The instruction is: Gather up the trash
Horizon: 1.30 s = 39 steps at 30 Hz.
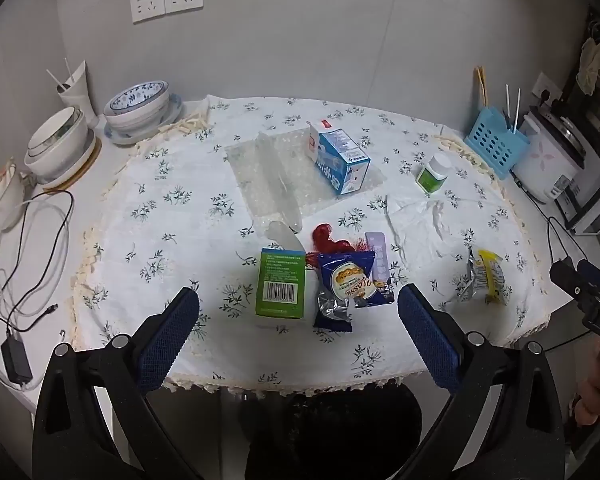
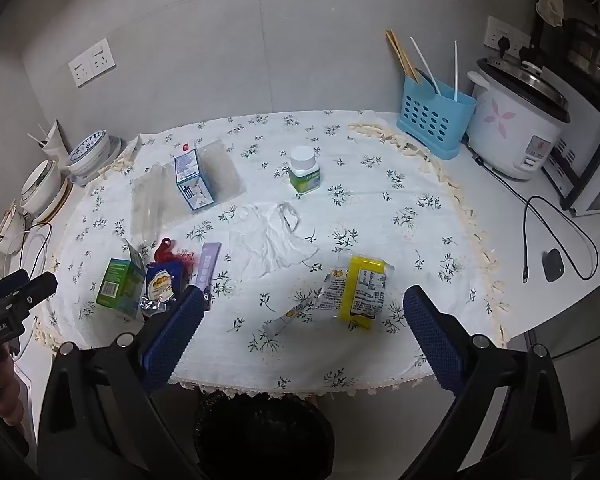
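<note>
On counter (image 1: 40, 280), trash scattered: green box (image 1: 281, 284), blue wrapper (image 1: 350, 280), yellow packet (image 2: 364, 286). Both grippers' fingers (image 1: 168, 336) wide apart, empty. Step: approach. Next: descend, clamp nearest piece.

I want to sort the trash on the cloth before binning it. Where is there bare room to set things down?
Free: the cloth left of the bubble wrap, toward the bowls, and the near strip between the yellow packet and the green box. Crowded: around the green box, the blue snack bag and the red scrap.
</note>
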Each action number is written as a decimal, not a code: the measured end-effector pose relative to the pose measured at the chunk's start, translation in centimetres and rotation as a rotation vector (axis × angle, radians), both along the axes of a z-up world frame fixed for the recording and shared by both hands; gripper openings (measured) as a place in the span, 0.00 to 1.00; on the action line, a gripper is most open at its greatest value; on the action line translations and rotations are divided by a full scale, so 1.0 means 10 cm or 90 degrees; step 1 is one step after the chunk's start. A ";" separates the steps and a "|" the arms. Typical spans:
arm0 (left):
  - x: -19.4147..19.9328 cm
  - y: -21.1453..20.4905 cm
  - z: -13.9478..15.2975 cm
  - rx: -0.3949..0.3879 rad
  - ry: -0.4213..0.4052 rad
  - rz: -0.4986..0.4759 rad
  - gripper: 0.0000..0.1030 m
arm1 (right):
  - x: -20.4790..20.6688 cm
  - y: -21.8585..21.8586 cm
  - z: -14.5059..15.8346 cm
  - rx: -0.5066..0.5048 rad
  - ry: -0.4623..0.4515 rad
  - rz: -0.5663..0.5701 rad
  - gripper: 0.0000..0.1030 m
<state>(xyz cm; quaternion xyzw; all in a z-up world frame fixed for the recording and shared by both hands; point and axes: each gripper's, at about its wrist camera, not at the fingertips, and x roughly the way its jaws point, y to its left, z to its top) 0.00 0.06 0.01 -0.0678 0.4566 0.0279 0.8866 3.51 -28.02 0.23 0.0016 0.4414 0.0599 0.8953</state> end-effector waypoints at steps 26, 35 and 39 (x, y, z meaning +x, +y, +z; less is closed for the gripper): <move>-0.02 -0.03 -0.03 0.011 0.018 -0.002 0.94 | 0.01 0.02 -0.03 -0.008 0.019 0.008 0.93; -0.03 0.00 -0.04 0.015 0.025 -0.004 0.94 | 0.00 0.03 -0.02 -0.006 0.021 0.007 0.93; -0.03 0.00 -0.04 0.018 0.028 -0.008 0.94 | -0.02 0.05 -0.03 -0.004 0.022 0.007 0.93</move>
